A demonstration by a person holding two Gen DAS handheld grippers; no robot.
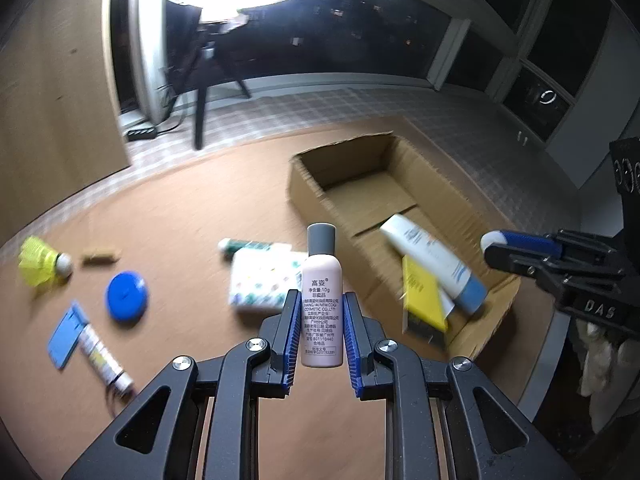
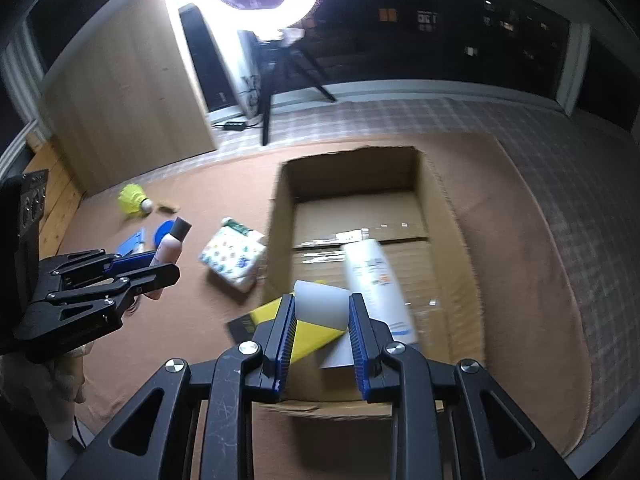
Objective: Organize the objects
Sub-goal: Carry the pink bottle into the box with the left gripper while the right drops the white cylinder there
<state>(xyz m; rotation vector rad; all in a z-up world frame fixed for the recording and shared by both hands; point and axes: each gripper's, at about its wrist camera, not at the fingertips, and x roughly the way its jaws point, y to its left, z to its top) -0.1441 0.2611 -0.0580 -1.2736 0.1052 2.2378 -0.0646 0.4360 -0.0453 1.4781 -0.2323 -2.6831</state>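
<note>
My left gripper point(image 1: 322, 296) is shut on a small pink bottle with a grey cap point(image 1: 322, 280), held upright above the brown tabletop, left of the open cardboard box point(image 1: 348, 164). My right gripper point(image 2: 322, 300) is shut on a white cylinder-shaped object point(image 2: 320, 308) over the near end of the box point(image 2: 348, 176). A white and blue tube point(image 2: 376, 280) and a yellow box point(image 2: 312, 332) lie inside. The right wrist view shows the left gripper point(image 2: 160, 268) with the pink bottle point(image 2: 172, 244) at the left. The right gripper point(image 1: 496, 248) appears at the right of the left wrist view.
On the table left of the box lie a patterned tissue pack point(image 1: 264, 280), a green and white tube point(image 1: 240, 246), a blue round disc point(image 1: 127, 296), a yellow shuttlecock point(image 1: 40, 264), a blue card point(image 1: 66, 334) and a thin tube point(image 1: 104, 356). A ring light on a tripod point(image 2: 266, 120) stands behind.
</note>
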